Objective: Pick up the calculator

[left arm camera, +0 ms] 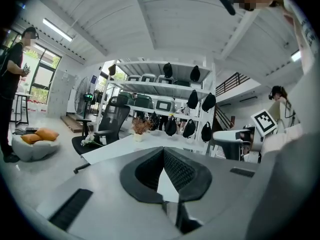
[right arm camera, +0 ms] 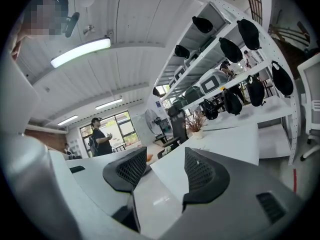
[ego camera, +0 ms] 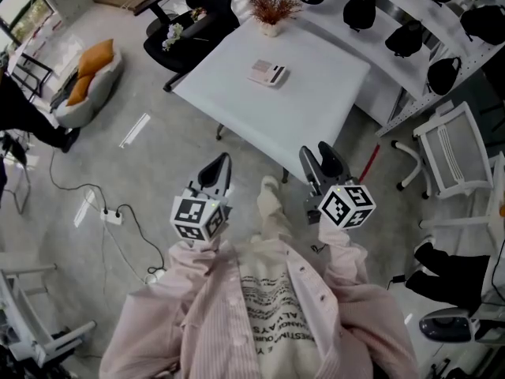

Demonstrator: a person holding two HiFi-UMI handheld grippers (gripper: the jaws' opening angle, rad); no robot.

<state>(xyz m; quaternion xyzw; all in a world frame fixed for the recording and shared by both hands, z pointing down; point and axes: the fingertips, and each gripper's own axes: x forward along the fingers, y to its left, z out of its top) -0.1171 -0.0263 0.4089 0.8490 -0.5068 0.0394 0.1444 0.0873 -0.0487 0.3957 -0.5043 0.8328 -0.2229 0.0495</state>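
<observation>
The calculator [ego camera: 267, 73] lies flat on the white table [ego camera: 316, 113], about in the middle of the top and a little toward the far corner. At that far corner a dry plant [ego camera: 271, 8] stands in a small pot. Nothing touches the calculator.

You hold both grippers low in front of your body, on the side of the table's near corner and well apart from the calculator. The left gripper [ego camera: 222, 166] hangs over the floor, left of that corner. In the left gripper view its fingers [left arm camera: 186, 171] meet at the tips, so it is closed, and nothing is held between them. Past them you see only the table top and the plant.

The right gripper [ego camera: 321, 158] points toward the near corner of the table. In the right gripper view its fingers [right arm camera: 202, 173] stand clearly apart, with only the table's surface showing in the gap, so this gripper is open and empty.

A black office chair [ego camera: 193, 14] stands at the far left edge of the table. A white shelf [ego camera: 394, 10] with dark rounded things on it runs behind the right edge. A white chair [ego camera: 446, 156] stands on the floor to the right of the table.
</observation>
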